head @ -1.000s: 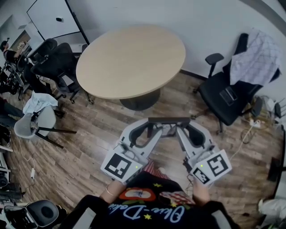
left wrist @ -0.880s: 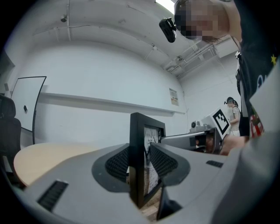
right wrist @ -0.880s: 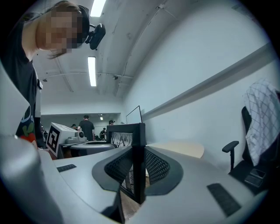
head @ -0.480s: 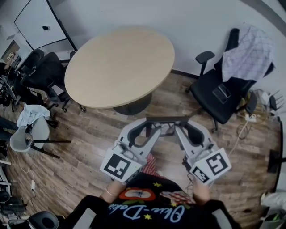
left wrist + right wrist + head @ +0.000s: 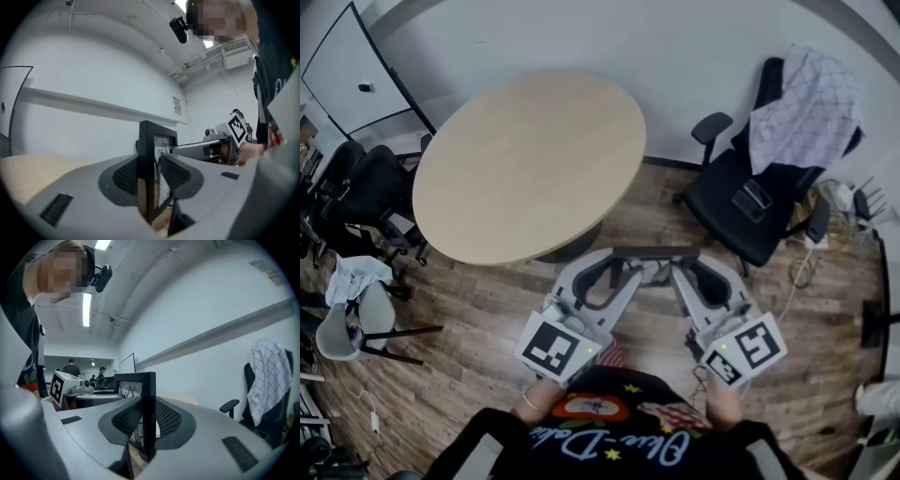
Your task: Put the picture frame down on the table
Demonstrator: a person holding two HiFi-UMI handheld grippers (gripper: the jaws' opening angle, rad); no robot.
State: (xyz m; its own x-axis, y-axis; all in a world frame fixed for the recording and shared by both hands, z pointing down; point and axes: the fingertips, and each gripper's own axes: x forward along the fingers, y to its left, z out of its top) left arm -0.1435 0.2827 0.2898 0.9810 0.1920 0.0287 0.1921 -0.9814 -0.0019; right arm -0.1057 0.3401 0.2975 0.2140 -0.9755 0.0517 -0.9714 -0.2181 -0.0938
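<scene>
Picture frame (image 5: 654, 253) between left gripper (image 5: 617, 270) and right gripper (image 5: 682, 270), one clamped on each end, over the floor (image 5: 478, 319), just short of the table (image 5: 525, 159). Right of the table, an office chair (image 5: 736, 202) with a cloth (image 5: 806, 108) over its back; left, more chairs (image 5: 370, 187).

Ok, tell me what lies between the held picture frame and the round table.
Only bare wood floor separates picture frame from table, seen in the head view.
</scene>
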